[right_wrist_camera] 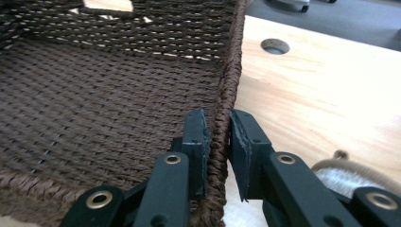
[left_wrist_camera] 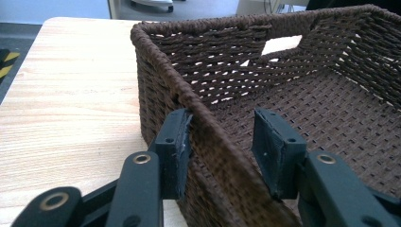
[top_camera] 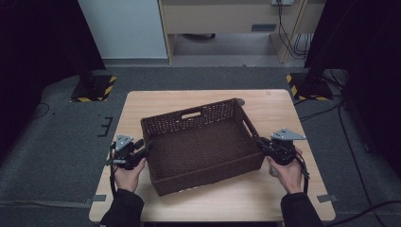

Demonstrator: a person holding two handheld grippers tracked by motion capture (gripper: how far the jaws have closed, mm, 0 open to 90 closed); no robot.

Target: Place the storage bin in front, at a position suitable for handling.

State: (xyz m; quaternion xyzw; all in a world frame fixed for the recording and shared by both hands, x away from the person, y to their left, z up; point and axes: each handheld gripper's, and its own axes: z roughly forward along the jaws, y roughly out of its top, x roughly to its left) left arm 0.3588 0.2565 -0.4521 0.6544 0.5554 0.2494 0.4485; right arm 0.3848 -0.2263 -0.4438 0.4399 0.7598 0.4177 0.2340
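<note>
The woven basket (top_camera: 203, 144) sits empty on the wooden surface (top_camera: 274, 106), flanked by a claw on each short side, evidently so it can be lifted level from both ends. The right claw (right_wrist_camera: 218, 142) is pinching the basket's right wall, one pad inside and one outside, tight against the braided rim. The left claw (left_wrist_camera: 220, 146) straddles the opposite wall half spread: its outer pad touches the weave while the inner pad (left_wrist_camera: 272, 149) stands clear inside the basket, so that grip looks unfinished and a lift now would likely tip it.
</note>
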